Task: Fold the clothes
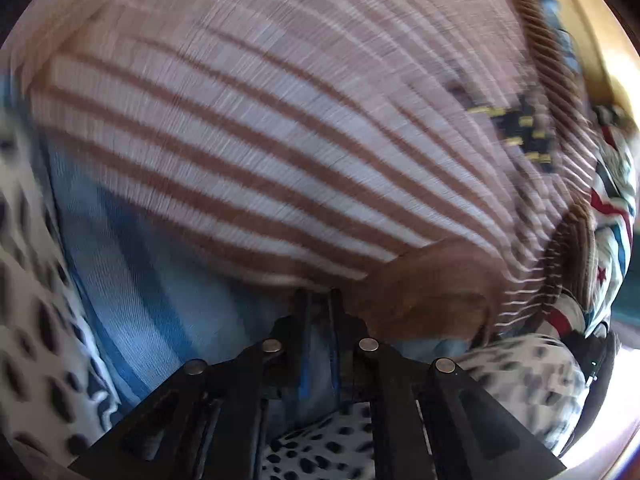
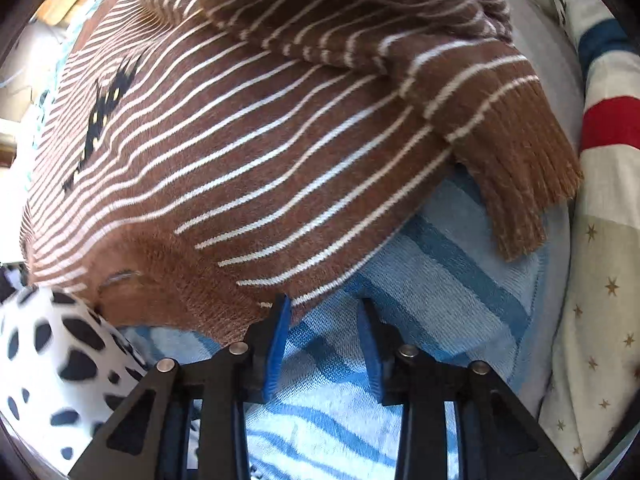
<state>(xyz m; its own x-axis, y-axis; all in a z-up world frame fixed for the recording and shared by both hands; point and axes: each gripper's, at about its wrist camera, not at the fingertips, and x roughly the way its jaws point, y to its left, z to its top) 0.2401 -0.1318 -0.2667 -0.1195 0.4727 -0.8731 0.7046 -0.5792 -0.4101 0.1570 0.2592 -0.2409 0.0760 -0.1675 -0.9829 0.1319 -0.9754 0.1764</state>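
Note:
A brown sweater with thin white stripes (image 2: 248, 160) lies on a blue striped cloth (image 2: 440, 264). One sleeve with a ribbed cuff (image 2: 516, 168) is folded across its body. In the left wrist view the sweater (image 1: 256, 128) shows its pale inner side and is blurred. My left gripper (image 1: 319, 300) is shut on the sweater's edge. My right gripper (image 2: 324, 308) is open, its left finger touching the sweater's hem and the gap over the blue cloth.
A white fabric with black spots (image 2: 52, 360) lies at the left; it also shows in the left wrist view (image 1: 32, 320). A bedcover with red and blue stripes and stars (image 2: 600, 200) lies at the right.

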